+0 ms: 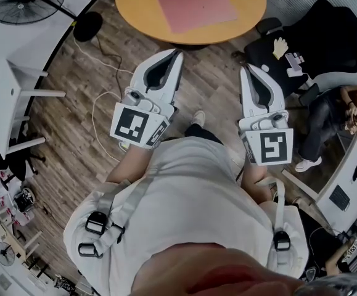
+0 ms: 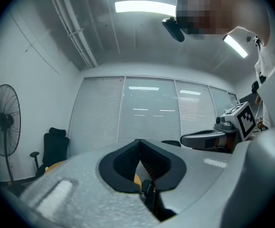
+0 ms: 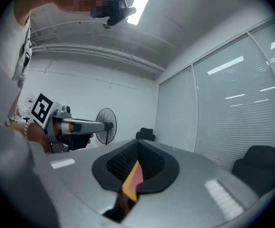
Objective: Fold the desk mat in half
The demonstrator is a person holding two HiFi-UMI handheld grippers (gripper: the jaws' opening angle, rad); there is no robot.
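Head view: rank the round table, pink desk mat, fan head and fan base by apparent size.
1. Round table, though cut by the frame's top edge.
2-3. Pink desk mat and fan head: close, the mat perhaps slightly larger.
4. Fan base, clearly smallest.

left tool (image 1: 177, 54) at centre left of the head view, right tool (image 1: 247, 69) at centre right, side by side and apart, both pointing toward the top of the frame, roughly level. jaws closed tip to tip on both. marker cubes nearest the torso.
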